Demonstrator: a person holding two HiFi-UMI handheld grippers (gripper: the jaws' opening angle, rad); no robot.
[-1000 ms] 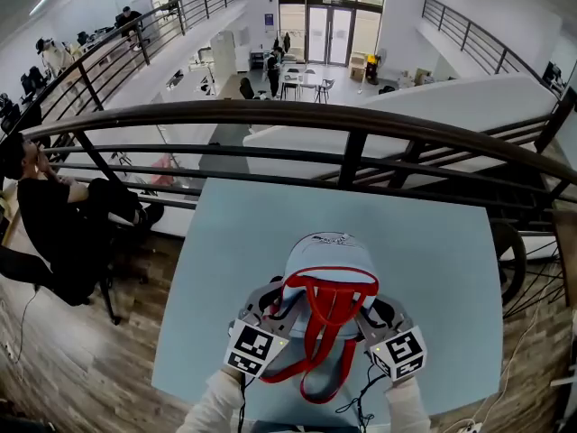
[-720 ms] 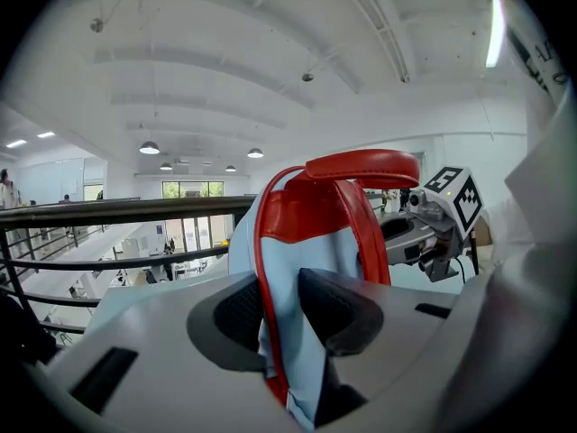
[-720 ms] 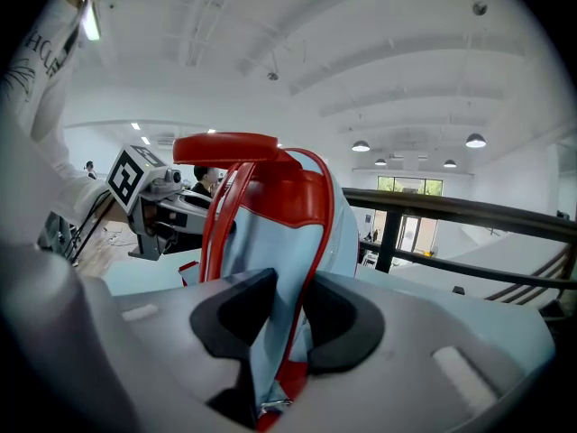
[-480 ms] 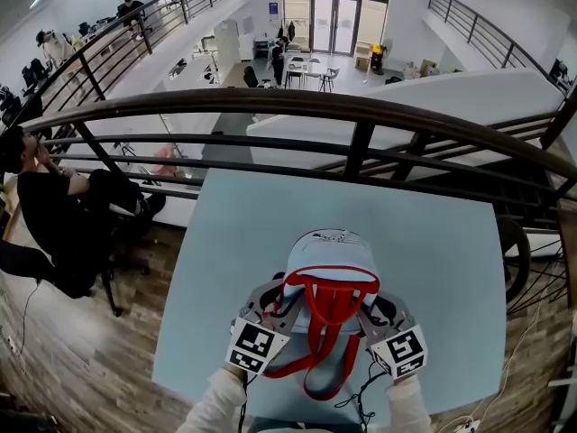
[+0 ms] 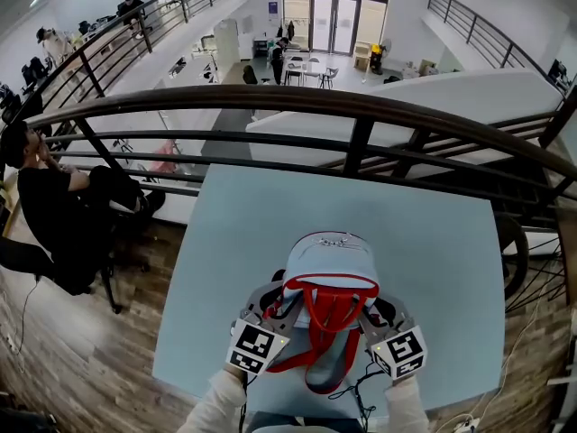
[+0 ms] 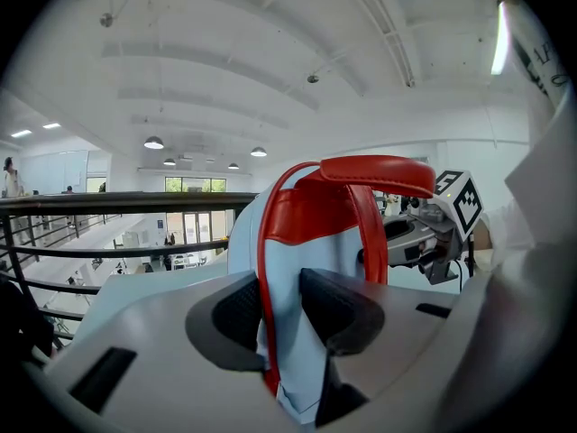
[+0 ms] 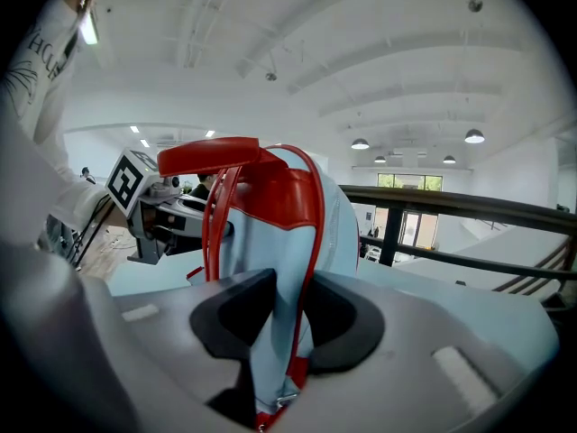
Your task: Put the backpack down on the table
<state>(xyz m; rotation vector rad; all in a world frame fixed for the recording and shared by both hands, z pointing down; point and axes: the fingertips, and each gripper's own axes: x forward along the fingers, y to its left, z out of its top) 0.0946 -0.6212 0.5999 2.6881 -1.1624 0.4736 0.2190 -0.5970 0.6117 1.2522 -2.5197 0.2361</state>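
A light blue backpack (image 5: 329,264) with red trim stands upright on the pale blue table (image 5: 261,233), near its front edge. Its red top handle (image 6: 379,171) arches over it, and the red-edged shoulder straps (image 5: 315,368) droop toward me. My left gripper (image 5: 273,300) is at the pack's left side. Its jaws are opening, with a blue, red-edged strap (image 6: 281,287) still filling the gap between the pads. My right gripper (image 5: 383,309) is at the right side, its pads closed on the other strap (image 7: 284,323). The left gripper view shows the right gripper (image 6: 442,228) beyond the pack.
A dark curved metal railing (image 5: 361,115) runs just behind the table's far edge, with a drop to a lower floor beyond. A person in black (image 5: 54,215) sits at the left on the wooden floor (image 5: 63,359). Bare table top lies ahead and to both sides.
The backpack has sunk a little and its red straps have slackened and bunched up near me. Both grippers stay at its sides.
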